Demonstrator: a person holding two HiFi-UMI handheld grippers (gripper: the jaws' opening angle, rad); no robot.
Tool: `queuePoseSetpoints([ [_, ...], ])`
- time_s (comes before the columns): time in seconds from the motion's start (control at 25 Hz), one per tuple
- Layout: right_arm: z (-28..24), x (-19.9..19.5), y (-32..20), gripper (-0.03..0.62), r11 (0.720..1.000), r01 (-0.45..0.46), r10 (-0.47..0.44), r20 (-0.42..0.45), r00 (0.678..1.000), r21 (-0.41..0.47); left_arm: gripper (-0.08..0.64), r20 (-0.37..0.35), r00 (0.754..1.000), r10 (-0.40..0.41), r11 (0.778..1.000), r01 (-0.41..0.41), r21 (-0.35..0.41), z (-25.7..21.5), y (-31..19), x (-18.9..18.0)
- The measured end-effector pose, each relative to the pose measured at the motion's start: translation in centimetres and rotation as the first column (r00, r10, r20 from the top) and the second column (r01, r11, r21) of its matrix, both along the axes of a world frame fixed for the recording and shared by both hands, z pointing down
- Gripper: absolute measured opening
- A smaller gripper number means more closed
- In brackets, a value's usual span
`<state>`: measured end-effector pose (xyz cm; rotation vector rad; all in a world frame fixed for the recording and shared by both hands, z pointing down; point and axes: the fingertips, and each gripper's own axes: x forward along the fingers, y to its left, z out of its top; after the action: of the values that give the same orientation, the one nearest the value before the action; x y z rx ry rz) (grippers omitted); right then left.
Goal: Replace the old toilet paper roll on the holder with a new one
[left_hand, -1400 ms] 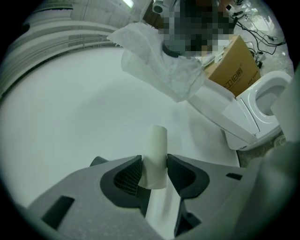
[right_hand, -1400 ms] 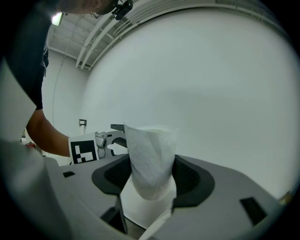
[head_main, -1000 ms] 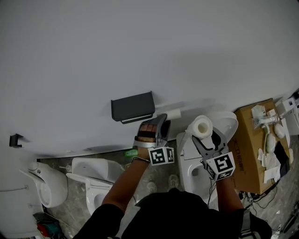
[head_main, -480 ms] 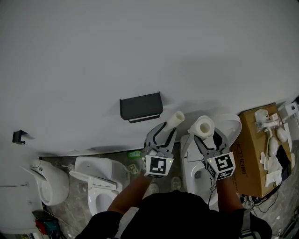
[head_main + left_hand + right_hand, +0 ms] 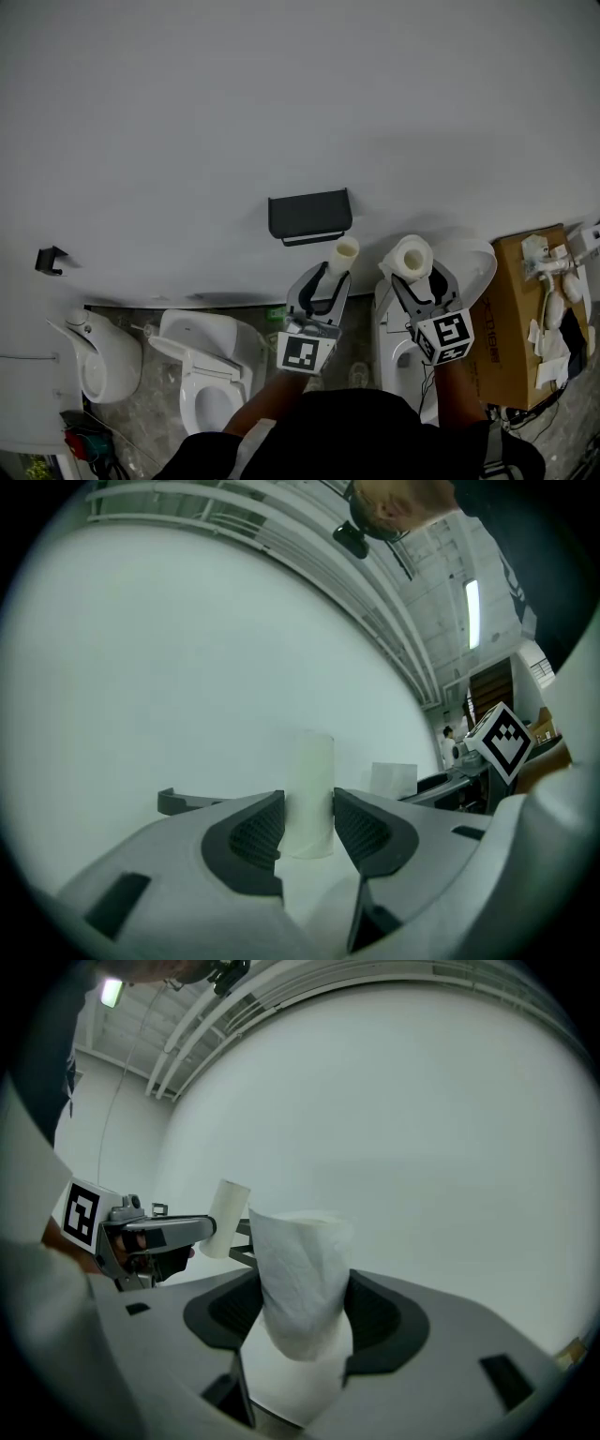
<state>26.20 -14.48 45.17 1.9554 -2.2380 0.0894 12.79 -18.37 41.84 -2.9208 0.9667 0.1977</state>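
My left gripper point(image 5: 330, 273) is shut on the old roll's bare cardboard tube point(image 5: 343, 253), which stands upright between the pads point(image 5: 307, 794). My right gripper point(image 5: 415, 277) is shut on a full white toilet paper roll point(image 5: 410, 256), held upright with a loose sheet edge in the right gripper view point(image 5: 302, 1279). The dark wall holder point(image 5: 310, 215) hangs just above and left of both grippers, with nothing on its bar. The tube point(image 5: 226, 1218) and the left gripper point(image 5: 150, 1235) also show at the left of the right gripper view.
Below are a toilet with open lid point(image 5: 202, 361) at the left, a urinal point(image 5: 100, 354) further left, and a white toilet point(image 5: 403, 352) under my right arm. A cardboard box point(image 5: 527, 314) with white parts stands at the right. A small dark hook point(image 5: 49, 258) sits on the wall.
My left gripper pulled away from the holder, down and to the right, and rolled so the cardboard tube now stands upright. The right gripper with the new roll rose slightly.
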Motion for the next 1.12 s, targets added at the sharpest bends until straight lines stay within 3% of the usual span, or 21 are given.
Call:
queuePoseSetpoints([
  [0.32,0.2,-2.0,-0.8,0.266,0.999,0.041,-0.041,0.026,0.999,0.000,0.163,0.028,0.999,-0.044,0.999,0.045,-0.007,0.8,-0.3,-2.8],
  [0.56,1.0,-2.9,-2.5,0.265,0.999,0.049,-0.049,0.131,0.990,-0.002,0.163,-0.007,0.996,-0.084,0.996,0.084,-0.015,-0.2,-0.6,-5.4],
  [0.8,0.7,-3.2,-4.1,0.266,0.998,0.042,-0.054,0.269,0.962,0.051,0.163,0.014,0.991,-0.131,0.991,0.132,-0.024,0.2,-1.2,-7.6],
  [0.96,1.0,-2.9,-5.0,0.266,0.998,0.015,-0.037,0.392,0.919,0.059,0.163,0.014,0.990,-0.141,0.990,0.141,-0.019,0.5,-1.4,-8.6],
  [1.12,1.9,-2.1,-6.1,0.265,0.998,-0.027,-0.004,0.561,0.828,0.048,0.163,0.000,0.987,-0.159,0.987,0.159,-0.039,0.5,-1.7,-9.4],
])
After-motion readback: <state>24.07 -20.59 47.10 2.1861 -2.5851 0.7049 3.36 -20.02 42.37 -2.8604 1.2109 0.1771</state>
